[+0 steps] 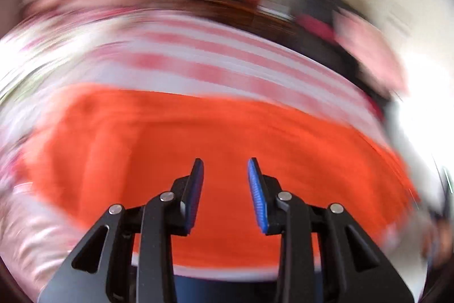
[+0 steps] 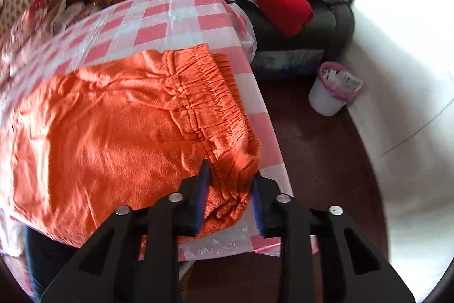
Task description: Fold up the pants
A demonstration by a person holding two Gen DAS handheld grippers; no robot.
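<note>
The orange pants (image 2: 119, 127) lie spread on the pink-checked tablecloth (image 2: 159, 16), elastic waistband toward 1 o'clock. The right gripper (image 2: 231, 198) pinches the waistband's near corner. The left gripper (image 1: 225, 189) hangs spread apart, empty, above the blurred orange cloth.

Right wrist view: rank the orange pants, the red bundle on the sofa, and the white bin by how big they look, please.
1. Orange pants, by far the largest, filling most of the table.
2. and 3. Red bundle and white bin look about alike; both sit far from the camera, so I won't rank them.
</note>
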